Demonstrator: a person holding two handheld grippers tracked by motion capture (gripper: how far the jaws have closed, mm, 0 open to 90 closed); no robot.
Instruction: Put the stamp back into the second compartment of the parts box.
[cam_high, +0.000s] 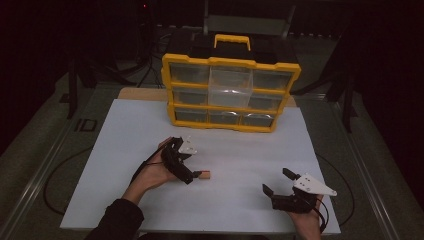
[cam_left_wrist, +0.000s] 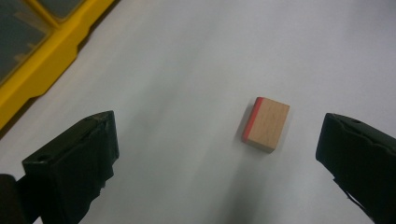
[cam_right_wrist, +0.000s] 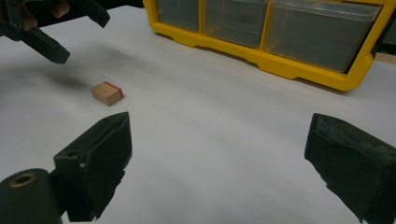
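The yellow drawer organizer is standing upright at the far edge of the white board, its clear drawers too dim to read. The wooden block, one face red, is lying between the left gripper's released jaws. The right gripper is hovering, jaws spread, gripping nothing. The room is sitting dark.

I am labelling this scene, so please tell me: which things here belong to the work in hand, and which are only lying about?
Likely in the job:
- wooden block with a red edge, lying free on the white sheet
- left tool, open above the block
- yellow drawer organizer, probably

Just there:
- right tool, open and idle
- white sheet
- cables beside the sheet
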